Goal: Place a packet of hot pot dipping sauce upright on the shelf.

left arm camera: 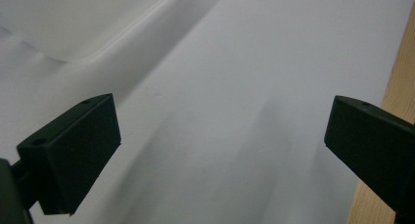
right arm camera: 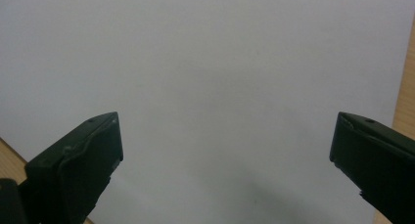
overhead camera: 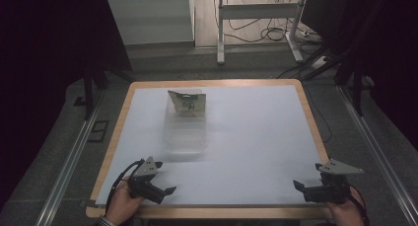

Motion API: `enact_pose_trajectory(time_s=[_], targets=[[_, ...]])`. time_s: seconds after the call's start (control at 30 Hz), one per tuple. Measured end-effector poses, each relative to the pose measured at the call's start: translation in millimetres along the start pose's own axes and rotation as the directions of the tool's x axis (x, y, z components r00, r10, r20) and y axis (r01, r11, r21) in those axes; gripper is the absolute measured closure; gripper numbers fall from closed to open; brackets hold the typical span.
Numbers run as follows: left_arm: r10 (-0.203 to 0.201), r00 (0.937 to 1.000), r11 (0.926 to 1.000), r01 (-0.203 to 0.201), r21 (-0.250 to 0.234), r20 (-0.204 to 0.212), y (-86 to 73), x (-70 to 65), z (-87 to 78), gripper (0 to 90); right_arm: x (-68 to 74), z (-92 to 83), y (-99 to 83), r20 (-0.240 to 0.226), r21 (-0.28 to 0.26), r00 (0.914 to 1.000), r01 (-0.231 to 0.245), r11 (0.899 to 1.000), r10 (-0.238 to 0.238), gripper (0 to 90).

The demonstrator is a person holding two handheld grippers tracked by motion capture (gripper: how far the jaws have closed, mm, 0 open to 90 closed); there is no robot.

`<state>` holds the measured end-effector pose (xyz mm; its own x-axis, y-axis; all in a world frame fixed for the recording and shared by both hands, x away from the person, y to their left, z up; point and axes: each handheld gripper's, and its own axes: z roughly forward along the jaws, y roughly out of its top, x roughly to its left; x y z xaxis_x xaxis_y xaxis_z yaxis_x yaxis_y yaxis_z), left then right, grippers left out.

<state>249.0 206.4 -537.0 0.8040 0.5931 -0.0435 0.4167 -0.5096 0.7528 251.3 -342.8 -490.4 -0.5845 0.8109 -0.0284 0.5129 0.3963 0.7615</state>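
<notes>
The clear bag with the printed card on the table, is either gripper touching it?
No: in the high view the bag lies mid-table, while the left gripper and right gripper sit apart near the front edge.

table point(overhead camera: 121, 118): wood rim, white sheet point(overhead camera: 256, 137) | at 12 o'clock: clear bag point(overhead camera: 186, 121), possibly plastic, printed card inside

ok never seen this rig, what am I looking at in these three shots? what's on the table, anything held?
No robot arm here: a person holds a two-jaw hand tool in each hand. The high view looks down on a table with a white surface. The left gripper and right gripper sit at its near edge. The other two pictures come from cameras riding on each gripper, looking along its black jaws. Both stand wide open, holding nothing. Farther back lies a clear plastic box with a printed packet standing at its far end.
</notes>
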Motion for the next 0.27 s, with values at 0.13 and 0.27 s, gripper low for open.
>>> enact_pose_trajectory(time_s=[0.13,0.27], targets=[[-0.001,1.0000,1.0000,0.001,0.002,0.000,-0.1,0.1,0.1,0.2,-3.0,-1.5,-5.0,-0.005,0.012,0.9997,-0.024,1.000,0.024,0.0],[-0.002,1.0000,1.0000,0.002,0.001,-0.002,0.6,0.4,0.3,0.2,-4.1,-0.7,-6.2,-0.010,0.019,0.9994,-0.031,0.999,0.032,0.0]])
